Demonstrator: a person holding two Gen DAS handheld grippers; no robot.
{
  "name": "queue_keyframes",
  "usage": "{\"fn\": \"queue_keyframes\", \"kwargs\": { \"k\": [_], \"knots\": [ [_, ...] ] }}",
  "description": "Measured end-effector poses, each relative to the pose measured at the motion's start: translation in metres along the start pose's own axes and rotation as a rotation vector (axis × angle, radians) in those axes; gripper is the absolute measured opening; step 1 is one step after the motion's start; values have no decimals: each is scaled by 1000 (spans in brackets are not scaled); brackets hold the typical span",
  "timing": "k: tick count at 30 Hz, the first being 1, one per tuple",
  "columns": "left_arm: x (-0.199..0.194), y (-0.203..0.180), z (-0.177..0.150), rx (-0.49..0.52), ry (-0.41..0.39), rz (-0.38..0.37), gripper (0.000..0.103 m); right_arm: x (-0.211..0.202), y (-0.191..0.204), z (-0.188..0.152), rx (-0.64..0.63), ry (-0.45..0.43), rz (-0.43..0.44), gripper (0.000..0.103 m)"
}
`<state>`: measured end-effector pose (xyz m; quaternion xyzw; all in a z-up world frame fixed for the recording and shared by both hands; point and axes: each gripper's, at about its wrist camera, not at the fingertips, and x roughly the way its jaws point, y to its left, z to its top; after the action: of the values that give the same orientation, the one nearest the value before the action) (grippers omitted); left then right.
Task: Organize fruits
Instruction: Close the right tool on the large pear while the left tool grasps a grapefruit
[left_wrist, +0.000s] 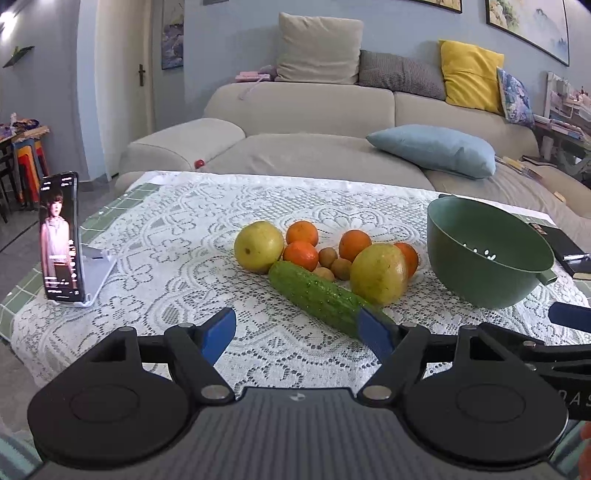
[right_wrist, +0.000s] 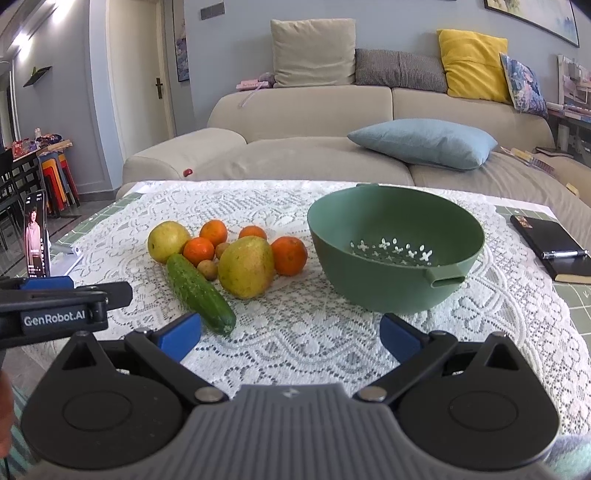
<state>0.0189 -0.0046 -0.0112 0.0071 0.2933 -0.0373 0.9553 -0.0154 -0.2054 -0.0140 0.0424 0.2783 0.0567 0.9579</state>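
A heap of fruit lies mid-table: two yellow-green pears (left_wrist: 379, 274) (right_wrist: 246, 266), several oranges (left_wrist: 302, 255) (right_wrist: 289, 255), small brown fruits (left_wrist: 341, 268) (right_wrist: 207, 268) and a cucumber (left_wrist: 317, 298) (right_wrist: 199, 294). To its right stands an empty green colander bowl (left_wrist: 487, 254) (right_wrist: 397, 245). My left gripper (left_wrist: 298, 335) hovers open near the cucumber's near end, holding nothing. My right gripper (right_wrist: 291, 338) is open too, in front of the bowl, with only lace cloth between its fingers.
A white lace cloth (right_wrist: 295, 339) covers the green tiled table. A phone on a white stand (left_wrist: 61, 240) sits at the left edge. A black notebook with a pen (right_wrist: 554, 247) lies at the right. A beige sofa with cushions (left_wrist: 314, 110) is behind.
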Motion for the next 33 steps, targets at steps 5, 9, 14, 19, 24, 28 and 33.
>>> {"fn": "queue_keyframes", "kwargs": {
  "k": [5, 9, 14, 19, 24, 28, 33],
  "knots": [
    [8, 4, 10, 9, 5, -37, 82, 9, 1, 11, -43, -19, 46, 97],
    [19, 6, 20, 25, 18, -70, 73, 23, 8, 18, -90, -10, 95, 83],
    [39, 7, 37, 75, 66, -97, 71, 52, 15, 29, -80, 44, 203, 73],
    [59, 11, 55, 123, 74, -101, 66, 86, 24, 43, -63, 120, 249, 72],
    [82, 24, 66, 114, 78, -87, 67, 104, 35, 46, -62, 141, 230, 72],
    [92, 37, 64, 128, 21, -67, 70, 112, 38, 41, -40, 125, 183, 72],
    [102, 51, 60, 95, -14, -84, 79, 125, 37, 35, -2, 123, 140, 72]
  ]
}}
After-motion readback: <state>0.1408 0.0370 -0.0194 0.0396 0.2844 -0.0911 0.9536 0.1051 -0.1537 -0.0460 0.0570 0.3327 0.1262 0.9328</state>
